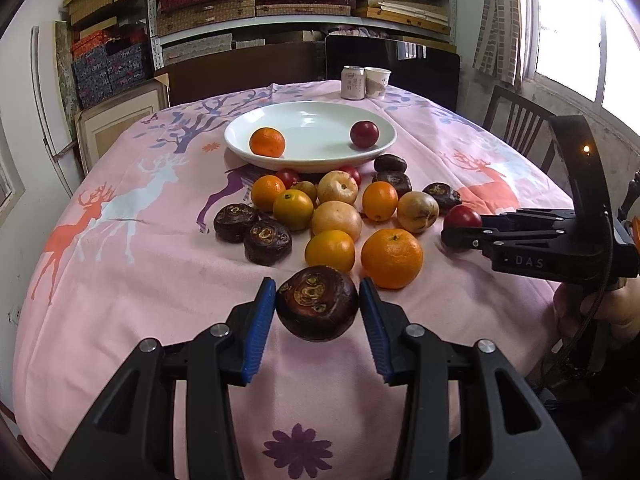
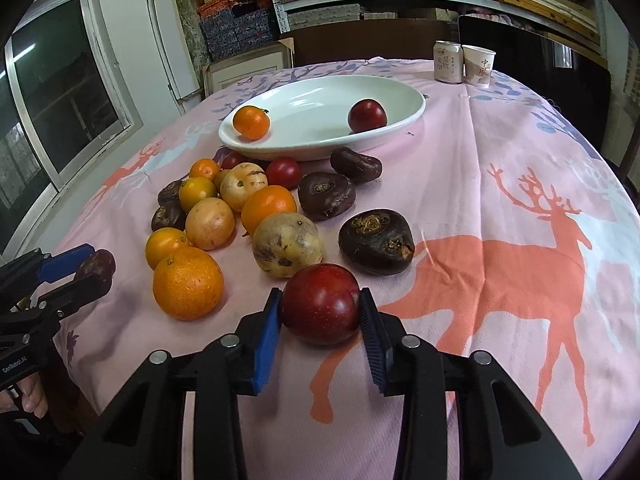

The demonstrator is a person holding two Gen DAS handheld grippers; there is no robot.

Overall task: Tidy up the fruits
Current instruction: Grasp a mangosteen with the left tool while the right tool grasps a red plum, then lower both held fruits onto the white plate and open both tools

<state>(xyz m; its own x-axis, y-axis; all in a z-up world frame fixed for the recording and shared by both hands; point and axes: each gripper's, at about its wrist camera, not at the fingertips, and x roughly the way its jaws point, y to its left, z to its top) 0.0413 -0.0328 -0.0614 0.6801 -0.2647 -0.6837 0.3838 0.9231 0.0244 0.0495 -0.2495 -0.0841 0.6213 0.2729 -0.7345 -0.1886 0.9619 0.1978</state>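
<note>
My left gripper (image 1: 318,306) is shut on a dark brown water chestnut (image 1: 317,303) and holds it just above the pink cloth. My right gripper (image 2: 320,306) is shut on a red plum (image 2: 321,304); it shows in the left wrist view (image 1: 462,226) at the right. A white plate (image 1: 320,160) behind the pile holds an orange (image 1: 267,142) and a red plum (image 1: 364,133). Several oranges, yellow fruits, plums and water chestnuts lie in a pile (image 1: 336,216) between the grippers and the plate.
A drink can (image 1: 353,82) and a paper cup (image 1: 377,82) stand at the table's far edge. A wooden chair (image 1: 516,128) is at the right. Shelves of boxes (image 1: 280,0) fill the back wall. The pink deer-print tablecloth (image 2: 520,200) covers the round table.
</note>
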